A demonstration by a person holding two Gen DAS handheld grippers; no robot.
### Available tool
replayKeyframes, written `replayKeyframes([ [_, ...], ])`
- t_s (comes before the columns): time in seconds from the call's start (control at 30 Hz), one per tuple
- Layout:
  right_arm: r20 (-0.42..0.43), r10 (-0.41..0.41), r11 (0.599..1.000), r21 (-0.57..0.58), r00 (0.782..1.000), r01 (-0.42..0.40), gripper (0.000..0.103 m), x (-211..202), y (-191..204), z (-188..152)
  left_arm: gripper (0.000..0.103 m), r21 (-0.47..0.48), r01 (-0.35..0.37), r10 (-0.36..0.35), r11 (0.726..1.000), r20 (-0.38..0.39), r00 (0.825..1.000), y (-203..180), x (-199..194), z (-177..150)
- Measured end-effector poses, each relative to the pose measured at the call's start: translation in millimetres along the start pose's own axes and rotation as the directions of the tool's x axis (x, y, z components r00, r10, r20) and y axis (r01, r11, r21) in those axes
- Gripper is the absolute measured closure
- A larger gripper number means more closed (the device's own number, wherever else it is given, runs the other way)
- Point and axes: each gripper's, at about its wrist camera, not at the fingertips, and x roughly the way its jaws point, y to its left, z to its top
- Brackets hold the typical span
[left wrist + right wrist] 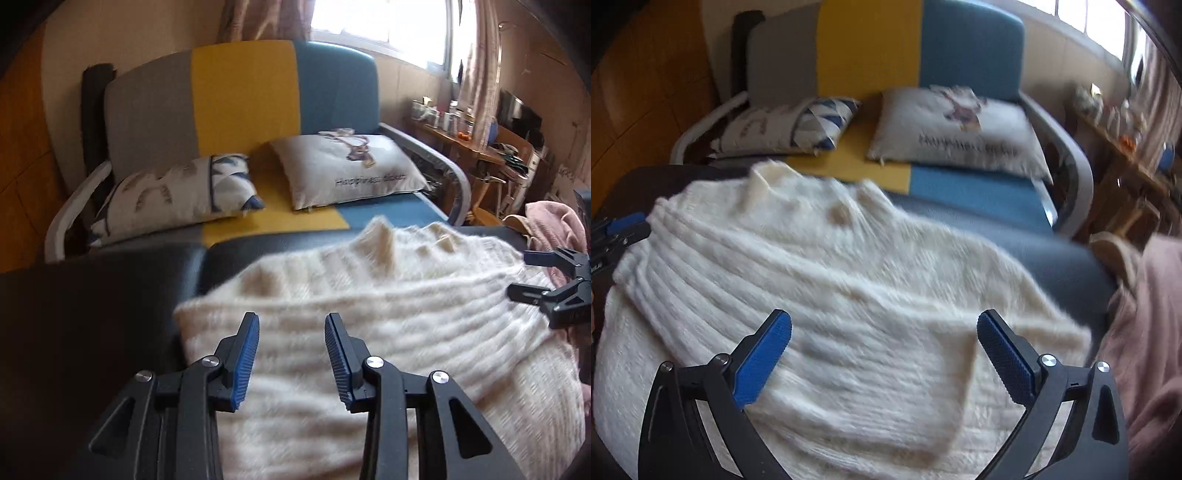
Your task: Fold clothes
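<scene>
Right now a fluffy cream-white knitted sweater (pixel 827 295) lies spread on a dark padded bench (pixel 92 295). One side of it is folded over, so a thick flap with a soft edge lies on top of the flat part near the right gripper. The pictures are a bit blurry.

The left gripper (pixel 291 354) has black arms and blue ribbed pads. Its two fingers stand partly apart, with a gap between them. Nothing is between them. It hangs over the left edge of the sweater, and only the white wool shows in the gap.

The right gripper (pixel 884 350) has its fingers spread wide. It holds nothing. It hangs over the folded flap, toward the right side of the sweater. In the left view its black fingers poke in from the right edge, over the wool.

A pink cloth (pixel 1152 332) lies bunched up just beside the sweater on the right.

Behind the bench is a sofa with grey, yellow and blue stripes (pixel 243 107). Two pillows rest on it: a white pillow with blue triangles (pixel 177 192) and a white pillow with a deer picture (pixel 351 166). A wooden shelf with small jars (pixel 454 136) stands by the window.
</scene>
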Motion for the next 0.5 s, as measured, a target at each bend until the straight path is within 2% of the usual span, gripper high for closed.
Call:
replayKeyframes([
  [0.1,0.024,0.044,0.998,-0.04,0.999,-0.043,0.001,1,20,17,0.065,0.033,-0.035,0.036,0.999,-0.042,0.998,-7,22,6],
  [0.2,-0.019,0.044,0.997,-0.067,0.999,-0.046,0.001,20,32,21,0.064,0.03,-0.068,0.071,0.997,-0.095,0.993,-3,44,1],
  [0.23,-0.045,0.027,0.997,-0.068,0.999,-0.03,0.001,30,33,21,0.064,0.025,-0.062,0.064,0.998,-0.076,0.995,-2,43,-1],
  [0.33,-0.051,0.071,0.997,0.028,0.996,-0.07,0.001,44,17,12,0.064,0.009,-0.047,0.048,0.999,-0.063,0.997,0,35,-1],
  [0.5,0.003,0.034,0.999,-0.034,0.999,-0.034,0.002,25,29,16,0.065,0.019,-0.003,0.003,1.0,0.014,1.0,-6,16,11],
])
